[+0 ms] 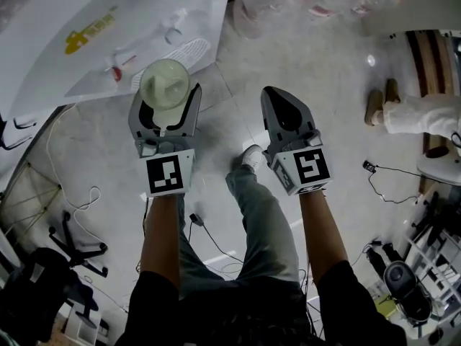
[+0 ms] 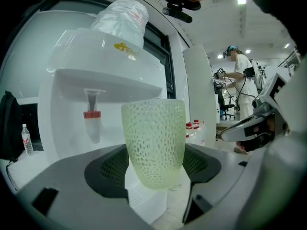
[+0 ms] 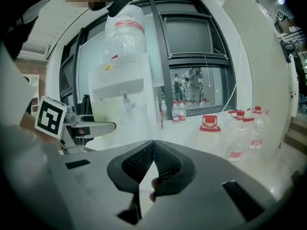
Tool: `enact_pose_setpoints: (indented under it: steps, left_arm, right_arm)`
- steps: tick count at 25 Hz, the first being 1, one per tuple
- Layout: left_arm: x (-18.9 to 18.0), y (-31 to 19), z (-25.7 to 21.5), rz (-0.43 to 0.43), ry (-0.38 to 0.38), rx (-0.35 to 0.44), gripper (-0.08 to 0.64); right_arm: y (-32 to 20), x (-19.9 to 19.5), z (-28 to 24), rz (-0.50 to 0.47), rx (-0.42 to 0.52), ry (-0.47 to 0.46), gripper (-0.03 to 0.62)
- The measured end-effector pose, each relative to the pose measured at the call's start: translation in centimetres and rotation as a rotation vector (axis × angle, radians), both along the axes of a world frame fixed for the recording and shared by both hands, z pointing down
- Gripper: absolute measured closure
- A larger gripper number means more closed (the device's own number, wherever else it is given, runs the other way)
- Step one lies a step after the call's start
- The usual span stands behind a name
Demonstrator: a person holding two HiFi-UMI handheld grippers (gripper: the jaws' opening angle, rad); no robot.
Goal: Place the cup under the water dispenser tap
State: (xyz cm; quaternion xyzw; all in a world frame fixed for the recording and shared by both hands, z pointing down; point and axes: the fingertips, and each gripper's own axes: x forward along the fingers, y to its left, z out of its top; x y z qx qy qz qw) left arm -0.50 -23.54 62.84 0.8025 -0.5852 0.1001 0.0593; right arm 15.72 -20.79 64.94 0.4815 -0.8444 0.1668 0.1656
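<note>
The cup [image 2: 153,140] stands upright, gripped between the jaws of the left gripper [image 2: 154,169]. The red tap [image 2: 91,114] lies ahead, left and slightly higher. The right gripper [image 3: 152,163] has its jaws closed on nothing.

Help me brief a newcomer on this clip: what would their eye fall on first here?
The pale green dimpled cup, upright and held between the fingers of the left gripper, fills the middle of that gripper's view. Behind it to the left stands the white water dispenser with its red-collared tap. The right gripper is shut and empty.
</note>
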Motion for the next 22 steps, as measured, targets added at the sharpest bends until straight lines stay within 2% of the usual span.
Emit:
enact_pose_setpoints:
  steps: [11,14,17,22]
  left_arm:
    - [0.0,-3.1,7.9,-0.067,-0.033,0.032,0.210]
    - [0.2,-3.8,9.3,-0.081,-0.034,0.041,0.210]
    - [0.2,-4.6,10.3,-0.088,-0.044,0.050,0.210]
    - [0.3,-5.9,11.5,-0.100,-0.048,0.037,0.209]
  right_arm:
    - [-2.3,1.0,7.4,-0.020,0.021,0.009,0.578]
    - [-2.9,1.2,8.9,-0.038,0.022,0.019,0.578]
    - [-3.9,1.1,9.6,-0.034,0.065,-0.003,0.578]
    - [-4.3,1.3,11.7,-0.059,0.056,0.006,0.578]
